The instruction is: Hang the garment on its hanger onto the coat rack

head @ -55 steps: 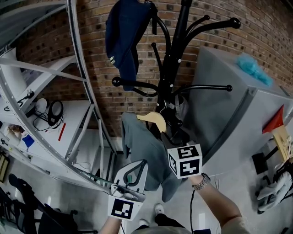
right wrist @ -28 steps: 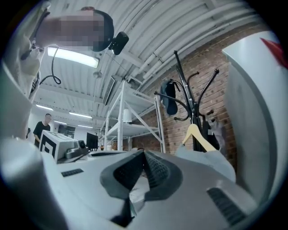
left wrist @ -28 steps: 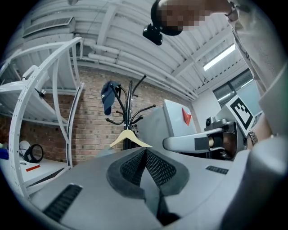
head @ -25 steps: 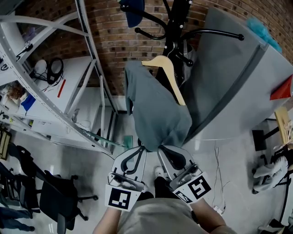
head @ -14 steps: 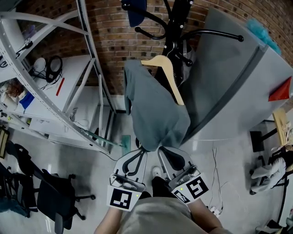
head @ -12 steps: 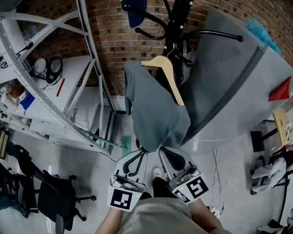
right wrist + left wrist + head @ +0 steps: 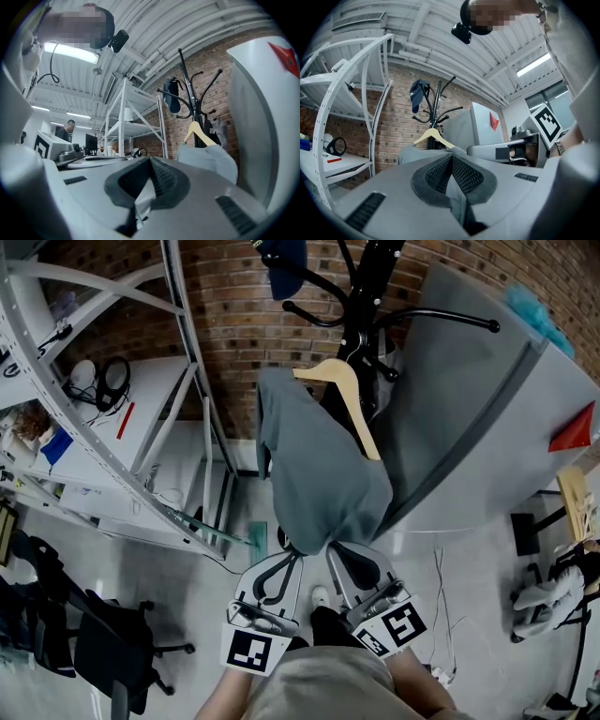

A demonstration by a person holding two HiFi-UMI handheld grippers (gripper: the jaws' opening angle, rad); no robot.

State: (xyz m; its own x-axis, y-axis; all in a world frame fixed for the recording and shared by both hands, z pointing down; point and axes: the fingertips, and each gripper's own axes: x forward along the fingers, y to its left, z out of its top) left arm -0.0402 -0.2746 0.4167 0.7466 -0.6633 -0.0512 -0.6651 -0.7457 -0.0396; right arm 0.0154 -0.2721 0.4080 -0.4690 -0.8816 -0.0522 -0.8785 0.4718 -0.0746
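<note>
A grey-green garment (image 7: 319, 465) hangs on a pale wooden hanger (image 7: 347, 395), which is hooked on a lower arm of the black coat rack (image 7: 370, 287). Both grippers are low, close to my body, below the garment's hem, which overlaps their tips in the head view. My left gripper (image 7: 292, 559) and right gripper (image 7: 332, 559) lie side by side, both shut with pads touching. From the left gripper (image 7: 451, 157) the garment (image 7: 410, 152) and hanger (image 7: 433, 136) appear ahead. From the right gripper (image 7: 150, 159) the hanger (image 7: 199, 133) and garment (image 7: 211, 159) also stand apart.
A navy item (image 7: 281, 259) hangs on an upper rack arm. A white metal shelf frame (image 7: 187, 409) stands at the left with headphones (image 7: 112, 376) on it. A large grey cabinet (image 7: 469, 409) is at the right, an office chair (image 7: 103, 652) at lower left.
Two seconds ago my right gripper was up at the hanger by the rack; it has come down beside the left one. Over the last second both grippers barely move.
</note>
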